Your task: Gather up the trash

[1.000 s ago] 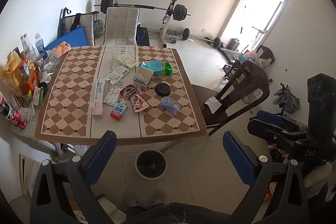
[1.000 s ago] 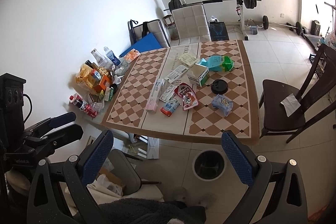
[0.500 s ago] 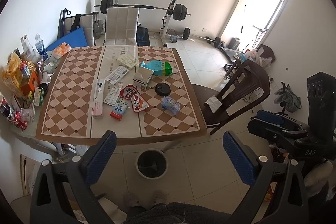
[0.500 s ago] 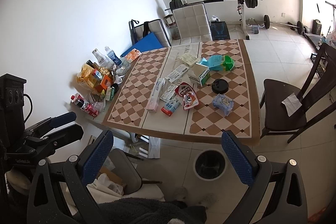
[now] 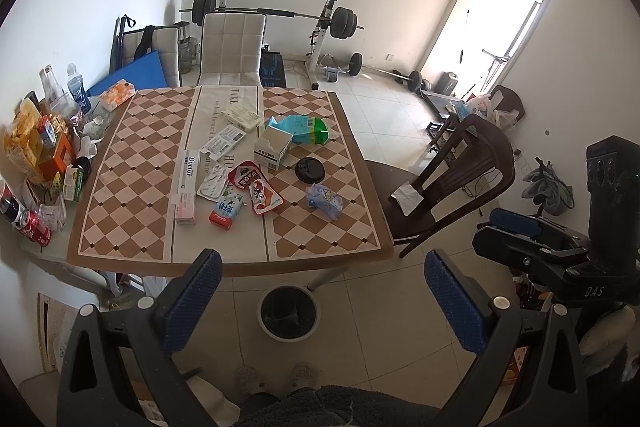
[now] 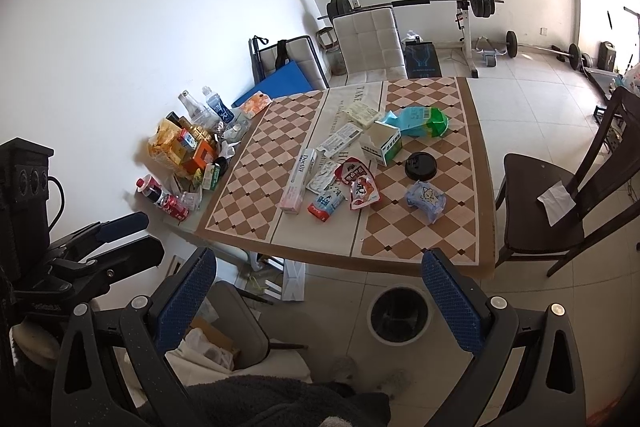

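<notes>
Both grippers, left gripper and right gripper, hung with jaws spread, empty, short of table; wrappers littered top; bin stood below.

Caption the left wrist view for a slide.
Open left gripper hovers before littered table, bin on the floor below.

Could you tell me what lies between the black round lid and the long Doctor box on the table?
The red snack pouches and a white blister tray, clearest in the left wrist view.
</notes>
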